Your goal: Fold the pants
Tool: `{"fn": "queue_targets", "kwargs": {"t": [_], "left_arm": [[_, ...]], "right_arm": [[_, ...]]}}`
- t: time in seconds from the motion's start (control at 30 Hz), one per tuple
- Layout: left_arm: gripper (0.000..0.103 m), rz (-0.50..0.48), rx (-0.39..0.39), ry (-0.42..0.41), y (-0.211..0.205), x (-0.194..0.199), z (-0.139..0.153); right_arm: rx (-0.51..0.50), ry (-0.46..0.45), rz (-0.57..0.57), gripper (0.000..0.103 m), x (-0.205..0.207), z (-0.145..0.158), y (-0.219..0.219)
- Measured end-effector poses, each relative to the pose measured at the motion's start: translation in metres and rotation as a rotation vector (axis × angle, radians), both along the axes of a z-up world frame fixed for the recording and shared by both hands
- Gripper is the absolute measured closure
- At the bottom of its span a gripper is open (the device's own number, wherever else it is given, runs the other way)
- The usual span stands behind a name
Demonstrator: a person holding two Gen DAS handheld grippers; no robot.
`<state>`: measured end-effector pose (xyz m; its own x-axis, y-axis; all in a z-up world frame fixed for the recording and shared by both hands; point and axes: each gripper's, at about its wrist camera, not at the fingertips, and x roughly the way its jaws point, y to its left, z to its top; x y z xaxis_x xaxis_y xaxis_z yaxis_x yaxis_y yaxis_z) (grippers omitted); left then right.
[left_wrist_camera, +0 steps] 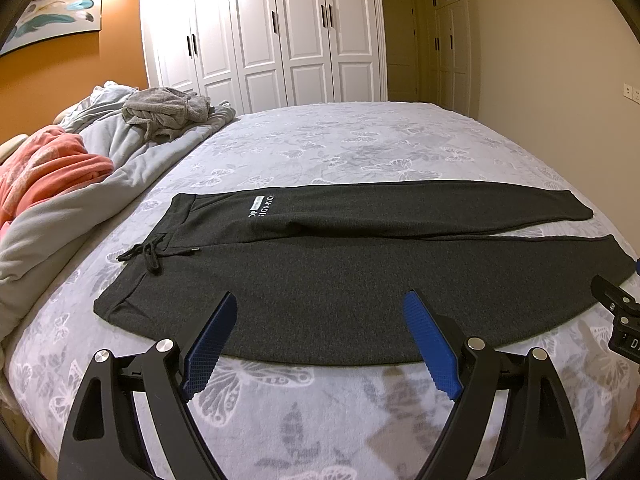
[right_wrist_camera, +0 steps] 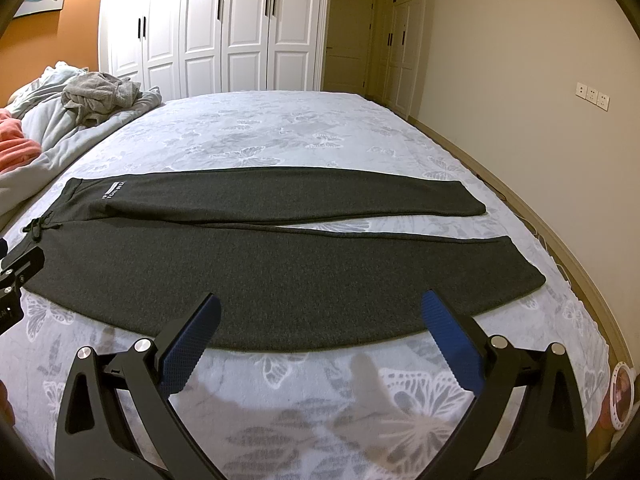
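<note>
The dark grey pants (right_wrist_camera: pixel 256 264) lie flat and spread across the near part of the bed (right_wrist_camera: pixel 280 128), waistband toward the pillow end, both legs running toward the foot, the near leg's long edge close to the bed's near edge. That layout looks meant for folding one leg over the other. The left gripper (left_wrist_camera: pixel 320 320) and right gripper (right_wrist_camera: pixel 320 316) both hover spread wide and empty just short of that near edge; whether a fingertip touches cloth I can't quite tell. Beyond the far leg the mattress is bare to the far edge, while heaped bedding (left_wrist_camera: pixel 80 168) crowds the head-end corner.
</note>
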<state>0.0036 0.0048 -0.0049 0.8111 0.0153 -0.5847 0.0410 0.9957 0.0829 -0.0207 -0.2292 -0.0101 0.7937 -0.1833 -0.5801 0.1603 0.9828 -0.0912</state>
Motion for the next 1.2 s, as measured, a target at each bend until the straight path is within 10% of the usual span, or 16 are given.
{"fn": "queue_targets", "kwargs": {"t": [0.5,0.67,1.03,1.2], "left_arm": [[0.020,0.000,-0.008,0.013,0.005,-0.001,-0.003],[0.015,-0.004,-0.116,0.100,0.027,0.017,-0.001],[0.015,0.234,-0.426,0.304,0.209,0.217,0.008],[0.015,0.455,-0.462,0.297,0.271,0.298,-0.030]], "right_arm": [[-0.005,0.011,-0.002,0.005,0.003,-0.005,0.000],[0.018,0.052,0.006,0.005,0.010,-0.009,-0.010],[-0.032,0.149,-0.177,0.005,0.141,0.021,-0.197],[0.204,0.183,-0.349,0.005,0.214,-0.010,-0.297]]}}
